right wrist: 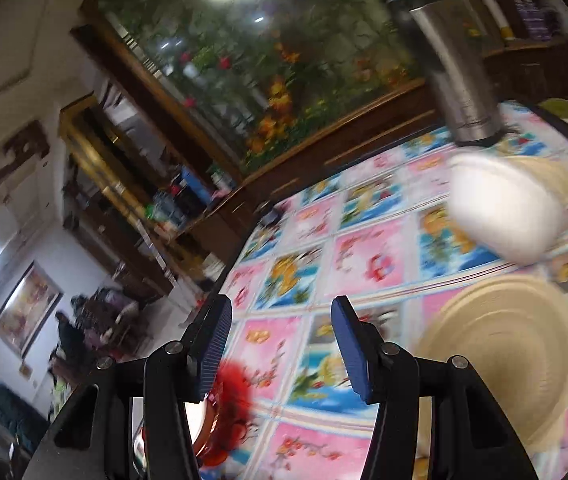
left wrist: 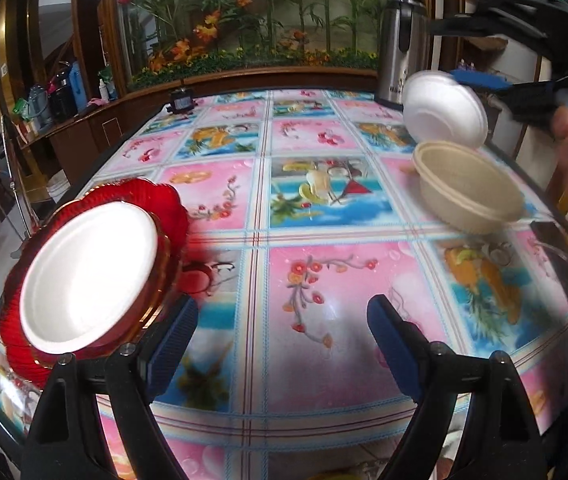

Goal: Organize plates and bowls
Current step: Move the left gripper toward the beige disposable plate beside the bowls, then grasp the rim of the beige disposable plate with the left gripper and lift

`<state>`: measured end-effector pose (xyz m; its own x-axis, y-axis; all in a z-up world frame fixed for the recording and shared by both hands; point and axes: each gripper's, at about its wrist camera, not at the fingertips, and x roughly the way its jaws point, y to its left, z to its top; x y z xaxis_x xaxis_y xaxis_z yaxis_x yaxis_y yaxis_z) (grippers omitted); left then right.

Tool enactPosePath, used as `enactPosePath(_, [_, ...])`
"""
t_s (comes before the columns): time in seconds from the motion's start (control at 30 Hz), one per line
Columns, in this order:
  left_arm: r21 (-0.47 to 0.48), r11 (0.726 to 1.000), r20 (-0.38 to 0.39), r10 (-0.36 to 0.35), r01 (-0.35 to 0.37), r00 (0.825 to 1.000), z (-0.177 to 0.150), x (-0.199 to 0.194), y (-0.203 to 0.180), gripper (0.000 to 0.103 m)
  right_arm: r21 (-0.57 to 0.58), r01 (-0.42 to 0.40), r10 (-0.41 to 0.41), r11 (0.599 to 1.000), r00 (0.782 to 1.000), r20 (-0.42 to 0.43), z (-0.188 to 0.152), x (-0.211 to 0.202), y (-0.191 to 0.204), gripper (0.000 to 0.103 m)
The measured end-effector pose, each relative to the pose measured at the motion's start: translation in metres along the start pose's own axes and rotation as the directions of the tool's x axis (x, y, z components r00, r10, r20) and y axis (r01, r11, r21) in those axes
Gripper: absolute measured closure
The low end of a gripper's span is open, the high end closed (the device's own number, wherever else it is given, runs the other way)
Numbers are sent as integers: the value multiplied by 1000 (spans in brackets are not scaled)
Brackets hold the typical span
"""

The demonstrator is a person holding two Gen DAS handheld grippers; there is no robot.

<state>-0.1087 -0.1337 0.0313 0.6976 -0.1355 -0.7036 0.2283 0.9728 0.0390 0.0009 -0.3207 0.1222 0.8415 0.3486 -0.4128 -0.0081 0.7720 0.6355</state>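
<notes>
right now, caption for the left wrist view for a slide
Open left gripper over the flowered table, white plate on red plate, beige bowl opposite.

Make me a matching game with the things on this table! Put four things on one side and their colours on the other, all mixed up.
Things:
1. scalloped plate
2. foam plate stacked on it
3. paper bowl near the table's right edge
4. thermos jug at the far side

Colours:
A. silver with a black top
B. beige
C. red
D. white

Pairs: 1-C, 2-D, 3-B, 4-A
</notes>
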Motion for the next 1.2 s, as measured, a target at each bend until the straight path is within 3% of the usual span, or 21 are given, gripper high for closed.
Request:
enactPosePath(0.1, [-8,1000,-5,-20,20,1000,3,2,0,17,111,116,-122,987,991,49,20,-24,-41,46])
enactPosePath(0.17, [-17,999,-17,-31,30,999,3,4,2,17,165,196,-204,967,978,37,25,-35,-64,46])
enactPosePath(0.3, [-58,996,-74,-75,71,994,3,15,9,17,206,310,-305,928,951,-54,24,-41,-98,46])
enactPosePath(0.43, [-71,994,-82,-85,79,993,2,16,10,17,195,400,-378,896,915,-140,17,-29,-118,46])
enactPosePath(0.57, [-65,995,-77,-76,71,994,0,14,9,17,166,421,-388,892,900,-198,5,-11,-125,46])
enactPosePath(0.63, [-64,996,-76,-75,70,994,0,14,8,17,92,420,-396,903,895,-206,0,1,-117,46])
enactPosePath(0.73, [-58,997,-77,-65,60,995,0,13,7,17,-30,391,-388,920,897,-213,-8,17,-97,65])
enactPosePath(0.8, [-54,997,-77,-57,53,995,0,12,6,17,-113,329,-347,937,913,-215,-15,27,-83,66])
enactPosePath(0.83, [-52,997,-77,-53,49,996,0,12,6,17,-157,317,-345,935,914,-213,-21,29,-75,66])
enactPosePath(0.93, [-56,998,-44,-33,30,999,1,5,8,17,-377,302,-387,876,905,-174,-40,45,-39,66])
enactPosePath(1.07, [-83,994,-32,-75,72,997,16,-2,11,17,-384,279,-359,881,920,-156,-43,38,-36,66])
enactPosePath(1.2, [-116,984,-44,-144,138,989,58,3,9,17,-325,330,-391,886,909,-143,-36,31,-48,66])
